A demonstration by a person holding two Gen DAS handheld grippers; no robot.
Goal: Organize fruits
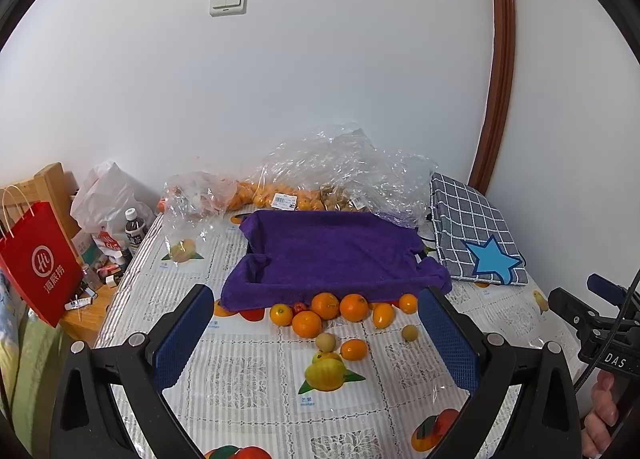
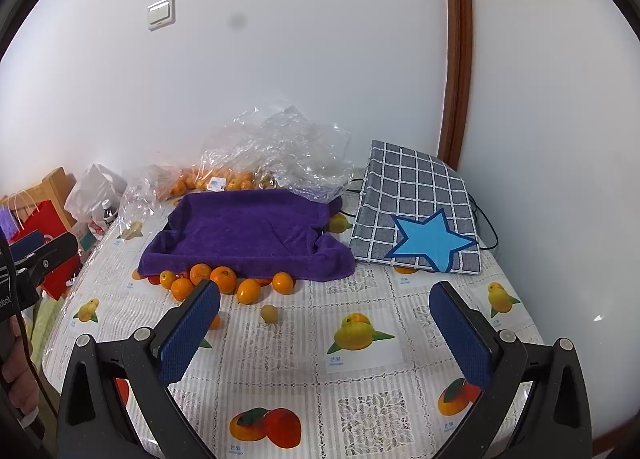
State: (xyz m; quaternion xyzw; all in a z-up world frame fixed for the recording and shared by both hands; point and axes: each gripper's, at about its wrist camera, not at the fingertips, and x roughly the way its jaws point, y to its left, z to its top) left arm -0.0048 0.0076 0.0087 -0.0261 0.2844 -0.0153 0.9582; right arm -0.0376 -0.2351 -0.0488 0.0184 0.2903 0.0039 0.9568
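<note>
Both tools, left tool (image 1: 316,343) and right tool (image 2: 324,323), are gaping apart, holding nothing. The left view is showing two pale fruits (image 1: 325,341); the right tool's finger (image 2: 192,333) is hiding one.

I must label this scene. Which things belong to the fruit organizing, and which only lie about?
For the job: loose oranges, two pale round fruits, purple-towel-lined tray, left gripper, right gripper, both with open jaws.

Lying about: checked bag with blue star, red paper bag, bottle.

oranges (image 1: 325,305) – 7 | pale round fruits (image 1: 325,341) – 2 | purple-lined tray (image 1: 332,255) – 1
</note>
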